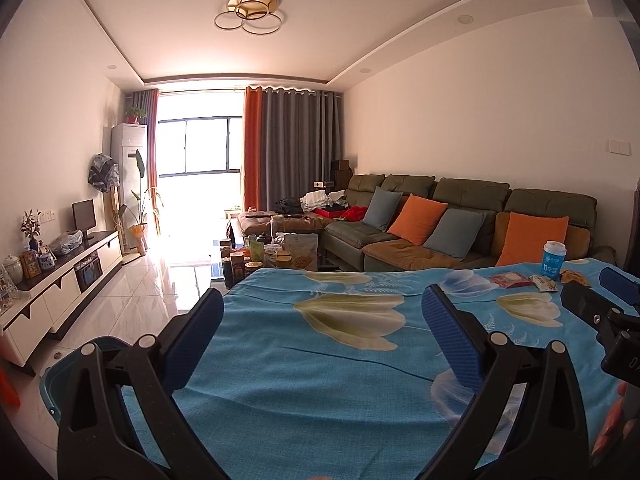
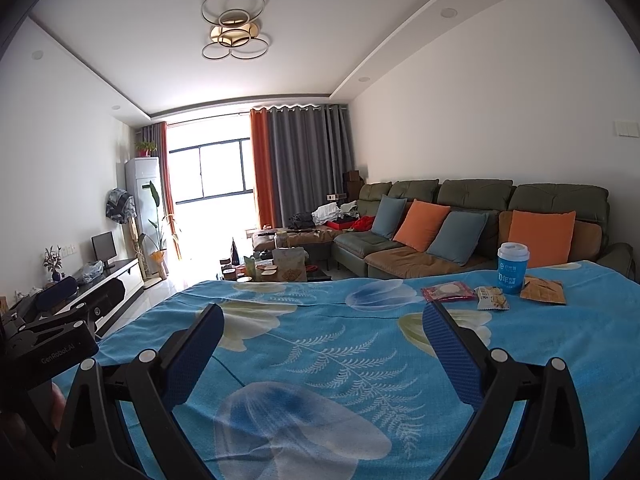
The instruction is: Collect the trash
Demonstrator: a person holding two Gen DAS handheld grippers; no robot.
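Observation:
On a table covered with a blue floral cloth (image 2: pixel 320 344) lies trash at the far right: a blue paper cup (image 2: pixel 512 268) standing upright, a pink wrapper (image 2: pixel 448 292), a small yellow-white snack packet (image 2: pixel 493 298) and an orange-brown packet (image 2: pixel 545 290). The same cup (image 1: pixel 554 260) and pink wrapper (image 1: pixel 510 280) show in the left wrist view. My left gripper (image 1: pixel 324 312) hovers open over the cloth's left part, holding nothing. My right gripper (image 2: pixel 324 320) is open and empty too, short of the wrappers. The right gripper's body (image 1: pixel 600 308) shows at the left view's right edge.
A blue bin (image 1: pixel 80 364) sits on the floor below the table's left edge. Beyond the table are a cluttered coffee table (image 1: pixel 272 252), a green sofa (image 2: pixel 460 220) with cushions and a white TV cabinet (image 1: pixel 60 288). Tiled floor lies on the left.

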